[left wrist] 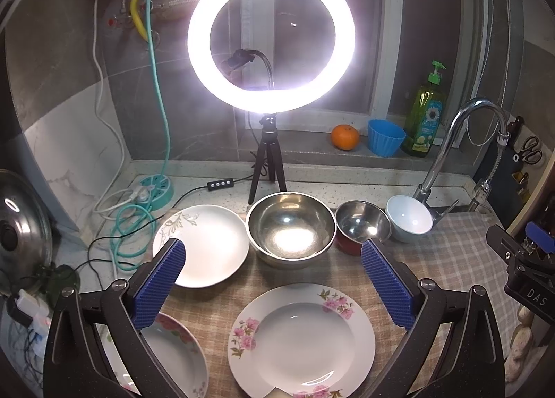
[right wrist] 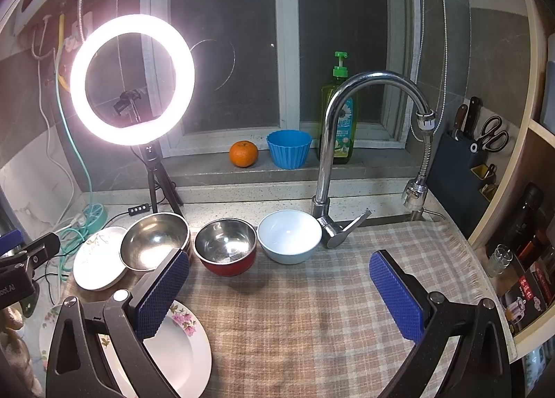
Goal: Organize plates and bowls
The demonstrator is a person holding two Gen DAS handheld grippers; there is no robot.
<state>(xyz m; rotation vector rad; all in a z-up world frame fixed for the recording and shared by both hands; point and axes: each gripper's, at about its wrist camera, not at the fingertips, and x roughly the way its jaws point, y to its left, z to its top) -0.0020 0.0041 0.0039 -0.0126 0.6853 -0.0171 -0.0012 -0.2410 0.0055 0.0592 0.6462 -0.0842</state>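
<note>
- Checked cloth (right wrist: 312, 311) covers the counter and carries all the tableware: three plates to the left and front, three bowls in a row at the back.
- Left gripper (left wrist: 272, 280): jaws spread wide, empty, hovering above the pink-flowered plate (left wrist: 301, 339), which lies flat between its blue pads (left wrist: 166, 280).
- Right gripper (right wrist: 279, 288): jaws likewise wide and empty, above bare cloth in front of the bowls.
- Plates: a second flowered plate (left wrist: 173, 356) lies partly under the left finger at the lower left; the leaf-patterned white plate (left wrist: 204, 245) sits just beside the large steel bowl (left wrist: 291, 228).
- Bowls, left to right: large steel bowl, red-sided steel bowl (right wrist: 225, 247), pale blue ceramic bowl (right wrist: 289, 236); each nearly touches its neighbour, and the last stands just beside the faucet base (right wrist: 322, 214).
- Step in hand, as judged: a first pickup, probably the pink-flowered plate, since nothing is stacked yet.
- Technique: a flat plate offers only its rim; lower one pad to the rim's edge, tilt to get a finger under it, and close firmly but slowly on the glazed, slippery surface.
- Stacking advice: gather like with like, plates centred on one another, bowls nested by size with the large steel one lowest.
- Hazards: the ring-light tripod (left wrist: 267, 162) and faucet stand close behind the bowls; approach from the front.
</note>
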